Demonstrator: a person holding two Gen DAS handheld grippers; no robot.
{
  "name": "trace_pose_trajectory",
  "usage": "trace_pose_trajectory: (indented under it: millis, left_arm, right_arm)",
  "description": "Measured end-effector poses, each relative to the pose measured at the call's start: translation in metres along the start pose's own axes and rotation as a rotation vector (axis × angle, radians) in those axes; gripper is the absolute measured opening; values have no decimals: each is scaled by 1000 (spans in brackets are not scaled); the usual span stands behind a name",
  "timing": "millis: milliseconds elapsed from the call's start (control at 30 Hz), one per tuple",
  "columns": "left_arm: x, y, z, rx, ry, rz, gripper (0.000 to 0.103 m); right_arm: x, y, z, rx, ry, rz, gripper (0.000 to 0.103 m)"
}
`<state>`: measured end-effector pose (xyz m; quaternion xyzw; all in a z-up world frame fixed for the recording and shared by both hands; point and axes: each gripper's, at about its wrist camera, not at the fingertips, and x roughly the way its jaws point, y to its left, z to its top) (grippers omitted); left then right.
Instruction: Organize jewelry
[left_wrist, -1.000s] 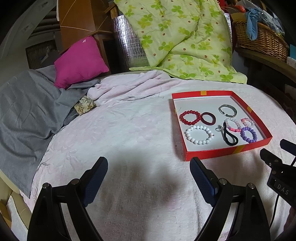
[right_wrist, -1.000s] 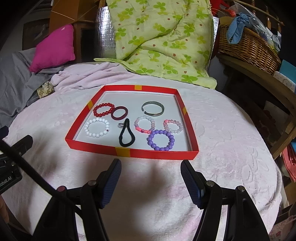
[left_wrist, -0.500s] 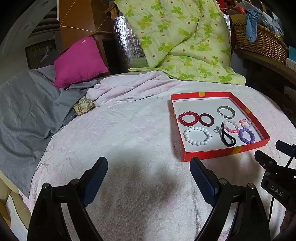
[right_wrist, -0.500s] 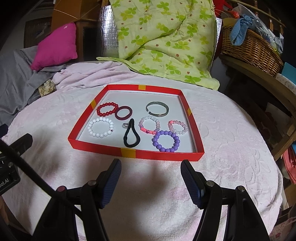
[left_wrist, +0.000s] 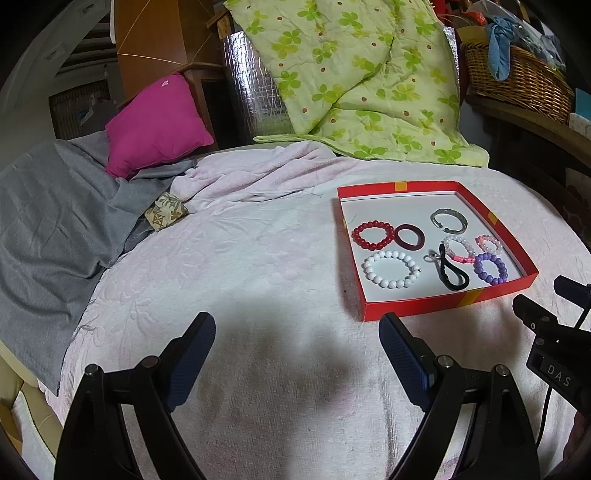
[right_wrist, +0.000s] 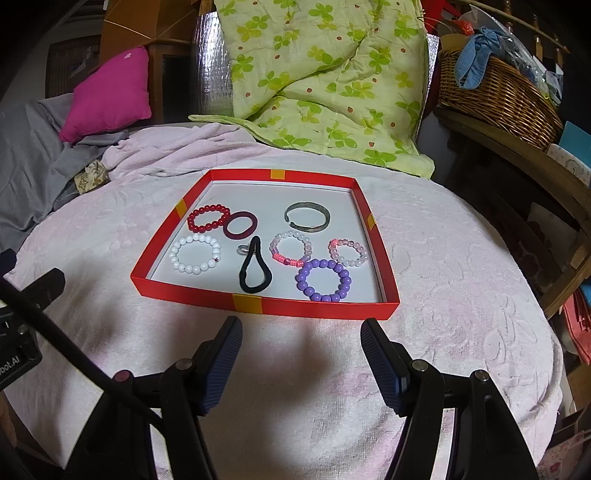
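Note:
A shallow red tray (right_wrist: 314, 306) with a white floor lies on the pink cover, just beyond my right gripper (right_wrist: 301, 332), which is open and empty. Inside it lie a red bead bracelet (right_wrist: 207, 210), a white bead bracelet (right_wrist: 201, 236), a maroon ring (right_wrist: 236, 236), a silver cuff (right_wrist: 306, 206), a black hair tie (right_wrist: 255, 285), a purple bead bracelet (right_wrist: 325, 297) and two pink-and-clear ones. My left gripper (left_wrist: 295, 332) is open over bare cover, with the tray (left_wrist: 436, 306) ahead to its right. Neither gripper touches anything.
A grey cloth (left_wrist: 44, 236) and a magenta cushion (left_wrist: 155, 125) lie at the left. A green flowered quilt (right_wrist: 325, 81) is piled behind the tray. A wicker basket (right_wrist: 498, 88) sits on a wooden shelf at the right. The cover drops off at the right edge.

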<state>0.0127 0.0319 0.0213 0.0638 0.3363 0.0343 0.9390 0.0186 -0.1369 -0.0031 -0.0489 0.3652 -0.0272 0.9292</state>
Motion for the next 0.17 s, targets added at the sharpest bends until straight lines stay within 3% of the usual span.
trace_pose_trajectory:
  millis: [167]
  left_arm:
    - [11,10,1,-28,34,-67,90]
  right_arm:
    - [2,-11,1,21,18,8,70]
